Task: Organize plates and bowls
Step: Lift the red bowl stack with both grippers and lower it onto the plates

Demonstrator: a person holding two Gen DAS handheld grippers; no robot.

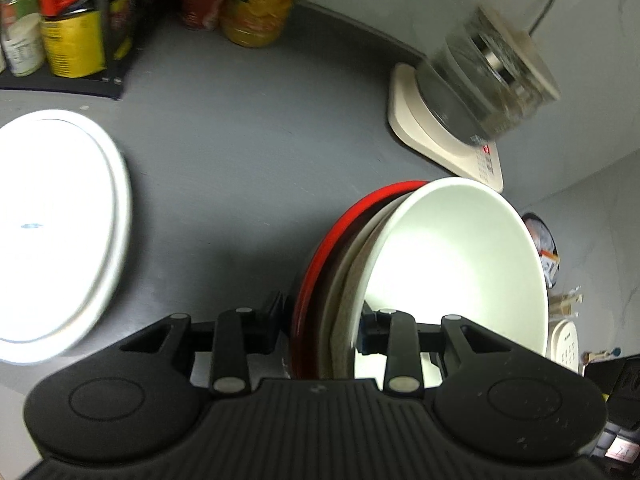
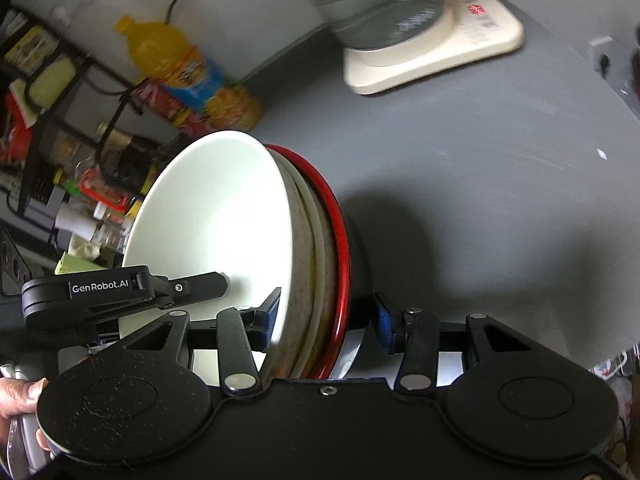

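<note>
Below my jaws spreads a grey countertop [image 1: 248, 128], carrying a white plate [image 1: 52, 236] at the frame's left edge, a black rack [image 1: 60, 84] upper left, an orange drink bottle [image 1: 260, 4] top centre, and a cream kettle base [image 1: 440, 136] upper right.

Bowl stack [image 1: 400, 264] sits on edge between left gripper [image 1: 322, 330] fingers; same stack sits between right gripper [image 2: 326, 320] fingers. Counter [image 1: 248, 128] beneath. Plates [image 1: 52, 232] lie on counter, left of stack, well apart. Kettle [image 1: 488, 92] on its base [image 1: 448, 148], behind stack. Bottles [image 1: 256, 4] at counter's back, rack [image 1: 60, 32] left of them.
</note>
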